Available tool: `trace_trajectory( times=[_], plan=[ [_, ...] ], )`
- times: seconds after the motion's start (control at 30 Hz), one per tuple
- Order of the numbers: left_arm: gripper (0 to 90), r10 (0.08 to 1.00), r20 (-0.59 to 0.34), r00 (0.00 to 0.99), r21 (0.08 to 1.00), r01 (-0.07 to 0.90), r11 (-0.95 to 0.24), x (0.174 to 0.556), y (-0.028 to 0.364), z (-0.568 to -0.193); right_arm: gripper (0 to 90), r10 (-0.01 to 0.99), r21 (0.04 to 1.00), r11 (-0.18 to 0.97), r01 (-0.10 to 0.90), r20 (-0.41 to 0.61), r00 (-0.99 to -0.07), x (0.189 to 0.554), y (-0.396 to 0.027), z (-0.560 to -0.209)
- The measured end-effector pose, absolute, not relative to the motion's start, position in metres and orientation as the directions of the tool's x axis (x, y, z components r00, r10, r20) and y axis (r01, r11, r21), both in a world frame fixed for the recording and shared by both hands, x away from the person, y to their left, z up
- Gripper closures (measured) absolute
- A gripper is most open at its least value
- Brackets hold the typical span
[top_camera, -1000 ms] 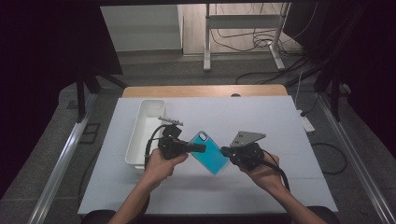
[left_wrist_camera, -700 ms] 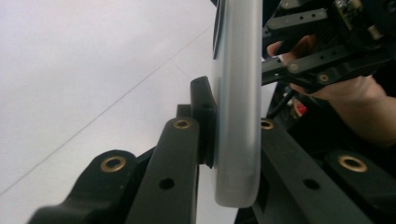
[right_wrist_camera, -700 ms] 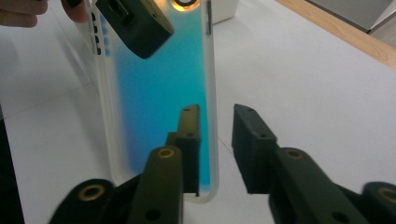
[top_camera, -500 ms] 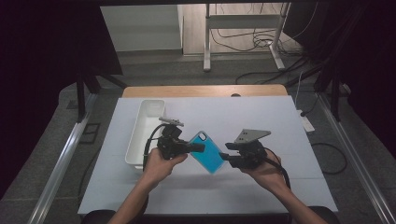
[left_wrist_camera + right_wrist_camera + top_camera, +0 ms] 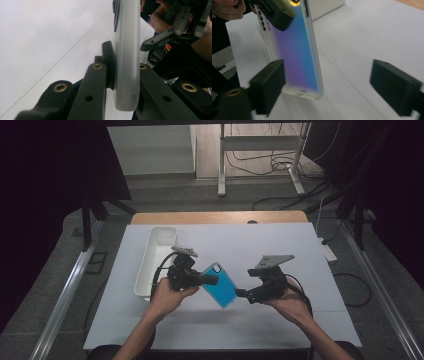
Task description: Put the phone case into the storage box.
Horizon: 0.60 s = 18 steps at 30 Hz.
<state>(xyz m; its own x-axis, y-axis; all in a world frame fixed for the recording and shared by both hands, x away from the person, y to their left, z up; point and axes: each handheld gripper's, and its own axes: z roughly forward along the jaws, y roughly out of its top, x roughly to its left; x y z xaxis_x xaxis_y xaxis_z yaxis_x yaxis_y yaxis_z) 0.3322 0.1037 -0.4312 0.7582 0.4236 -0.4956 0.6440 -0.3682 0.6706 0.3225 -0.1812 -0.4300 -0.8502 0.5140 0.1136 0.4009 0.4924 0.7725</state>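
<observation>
A phone in a clear case with a blue-violet back (image 5: 220, 285) hangs tilted above the white table. My left gripper (image 5: 212, 280) is shut on its upper end; in the left gripper view both pads press the case's pale edge (image 5: 126, 50). My right gripper (image 5: 242, 295) sits just right of the phone's lower end. Its jaws have just been opening and now stand wide (image 5: 327, 82), with the phone's lower end (image 5: 297, 50) by the left pad (image 5: 268, 85) and neither pad pressing it.
A white oblong tray (image 5: 150, 265) stands on the table (image 5: 300, 250) to the left of my left hand. A wooden strip (image 5: 220, 217) runs along the table's far edge. Cables and a metal stand lie on the floor beyond.
My right gripper let go of the phone's lower end, opened wide and drew back slightly to the right. The left gripper kept its hold and stayed in place.
</observation>
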Motion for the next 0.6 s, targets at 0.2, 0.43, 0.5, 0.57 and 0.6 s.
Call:
trace_trajectory(
  times=[0.2, 0.43, 0.5, 0.57, 0.6],
  plan=[
    [85.7, 0.400, -0.480, 0.781, 0.678, 0.619, -0.396, 0.332, 0.104, -0.430, 0.0, 0.472, 0.770, 0.508, 0.385, 0.126, -0.873, 0.321, -0.177, -0.434],
    [85.7, 0.336, -0.456, 0.824, 0.693, 0.566, -0.447, 0.329, 0.100, -0.429, 0.0, 0.437, 0.748, 0.532, 0.396, 0.158, -0.885, 0.318, -0.169, -0.437],
    [85.6, 0.329, -0.455, 0.827, 0.694, 0.561, -0.451, 0.329, 0.099, -0.428, 0.0, 0.433, 0.747, 0.536, 0.394, 0.158, -0.888, 0.317, -0.168, -0.437],
    [85.6, 0.309, -0.448, 0.839, 0.700, 0.544, -0.464, 0.328, 0.097, -0.427, 0.2, 0.422, 0.738, 0.543, 0.400, 0.172, -0.890, 0.316, -0.165, -0.437],
    [85.6, 0.304, -0.443, 0.843, 0.702, 0.537, -0.468, 0.327, 0.096, -0.427, 0.9, 0.423, 0.732, 0.546, 0.407, 0.179, -0.888, 0.316, -0.164, -0.437]
  ],
)
